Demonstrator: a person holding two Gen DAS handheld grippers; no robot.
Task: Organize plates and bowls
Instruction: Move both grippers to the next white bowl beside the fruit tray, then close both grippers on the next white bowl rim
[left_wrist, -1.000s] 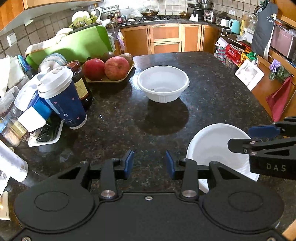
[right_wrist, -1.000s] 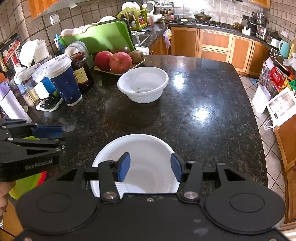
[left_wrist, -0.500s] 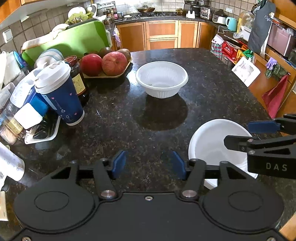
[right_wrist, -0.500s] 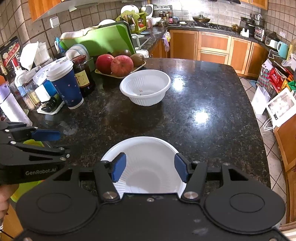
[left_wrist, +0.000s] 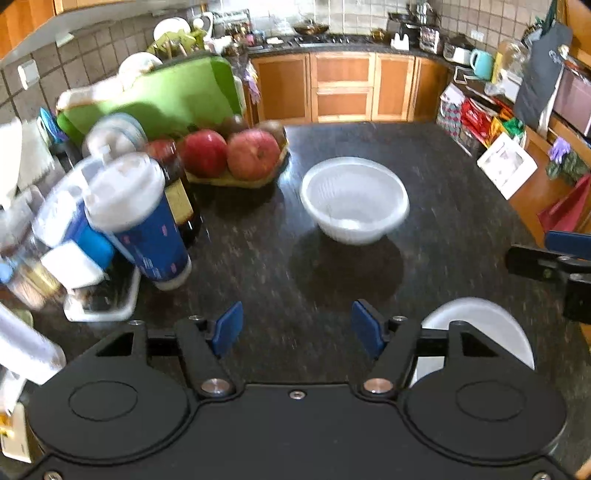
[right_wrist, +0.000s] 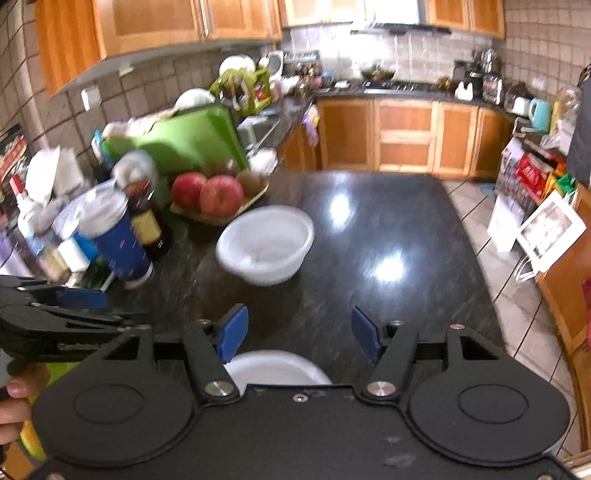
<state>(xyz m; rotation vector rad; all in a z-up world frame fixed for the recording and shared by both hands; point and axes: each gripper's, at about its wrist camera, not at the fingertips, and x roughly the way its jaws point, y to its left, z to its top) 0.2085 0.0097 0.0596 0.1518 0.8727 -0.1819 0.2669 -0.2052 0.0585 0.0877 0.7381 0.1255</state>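
White bowl (left_wrist: 354, 201) – fruit tray (left_wrist: 236, 177), blue cup (left_wrist: 144, 229) alongside

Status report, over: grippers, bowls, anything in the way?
Both grippers, left and right, opening, empty. White bowl mid-counter; white plate near edge. Nothing between them.

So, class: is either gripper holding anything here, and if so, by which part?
Nothing is held. The left gripper and right gripper both have their jaws opening over bare counter; the plate lies free, apart from both.
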